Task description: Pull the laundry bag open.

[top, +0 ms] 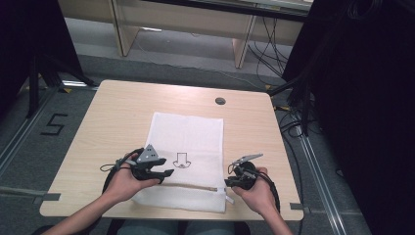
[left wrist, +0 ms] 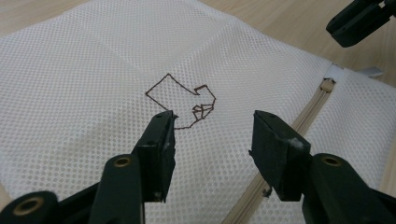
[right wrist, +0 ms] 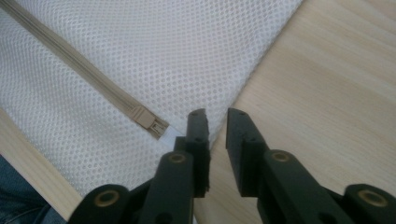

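We hover our left gripper (left wrist: 212, 133), jaws apart, over the mesh bag (top: 188, 132) while our right gripper (right wrist: 217, 135), jaws narrowly apart and empty, must next nip the zipper pull (right wrist: 152, 122) at its ten o'clock.

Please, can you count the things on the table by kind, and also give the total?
White mesh laundry bag with a beige zipper and a brown stitched arrow: 1
Black hand-held two-jaw grippers, left and right: 2
Round dark grommet in the light wooden table top: 1
Total: 4
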The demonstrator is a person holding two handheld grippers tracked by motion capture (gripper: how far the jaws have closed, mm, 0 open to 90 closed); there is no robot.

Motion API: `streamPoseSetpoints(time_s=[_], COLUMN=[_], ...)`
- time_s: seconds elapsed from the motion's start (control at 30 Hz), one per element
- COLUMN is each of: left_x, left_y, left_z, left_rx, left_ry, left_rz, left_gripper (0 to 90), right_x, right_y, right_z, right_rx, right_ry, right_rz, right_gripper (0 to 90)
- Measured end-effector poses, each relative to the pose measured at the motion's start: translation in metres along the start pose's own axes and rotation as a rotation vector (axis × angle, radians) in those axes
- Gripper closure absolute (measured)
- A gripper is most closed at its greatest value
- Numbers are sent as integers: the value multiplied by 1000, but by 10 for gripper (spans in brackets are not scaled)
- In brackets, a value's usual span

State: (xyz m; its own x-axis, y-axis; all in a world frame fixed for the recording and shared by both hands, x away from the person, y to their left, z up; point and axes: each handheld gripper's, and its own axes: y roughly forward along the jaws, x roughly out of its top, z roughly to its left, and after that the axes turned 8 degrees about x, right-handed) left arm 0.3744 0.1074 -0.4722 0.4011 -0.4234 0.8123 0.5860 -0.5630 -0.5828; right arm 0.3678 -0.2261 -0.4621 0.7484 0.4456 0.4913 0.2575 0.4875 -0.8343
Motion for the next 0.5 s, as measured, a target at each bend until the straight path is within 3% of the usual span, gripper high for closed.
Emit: streamPoseSetpoints(time_s=[0.1,0.13,0.17,0.23,0.3,0.33,0.37,0.4,0.47,0.5], left_x=[3,3,5,7,9,10,11,12,13,14], left_y=[4,6,6,8,11,10,12,14,15,16], left_z=[-6,-7,-9,-10,-14,-14,-15,-17,-21,-23], left_rx=[-14,-23,-16,-27,-35,-34,-37,-52,-62,-62], left_ry=[-10,-12,7,27,6,24,16,8,32,43], left_rz=[12,10,11,6,-6,1,1,-11,6,7], left_gripper=[488,488,488,494,501,503,506,511,521,525], right_x=[2,2,3,4,4,4,5,5,6,7], right_y=[1,2,2,2,5,5,6,6,7,7], right_z=[1,0,0,2,1,2,2,4,4,7], right_rx=[26,27,26,29,48,53,56,56,64,62], right_ry=[27,16,10,55,52,56,60,90,79,101], right_rz=[32,30,33,54,50,58,60,67,65,67], right_gripper=[893,900,900,900,900,900,900,900,900,900])
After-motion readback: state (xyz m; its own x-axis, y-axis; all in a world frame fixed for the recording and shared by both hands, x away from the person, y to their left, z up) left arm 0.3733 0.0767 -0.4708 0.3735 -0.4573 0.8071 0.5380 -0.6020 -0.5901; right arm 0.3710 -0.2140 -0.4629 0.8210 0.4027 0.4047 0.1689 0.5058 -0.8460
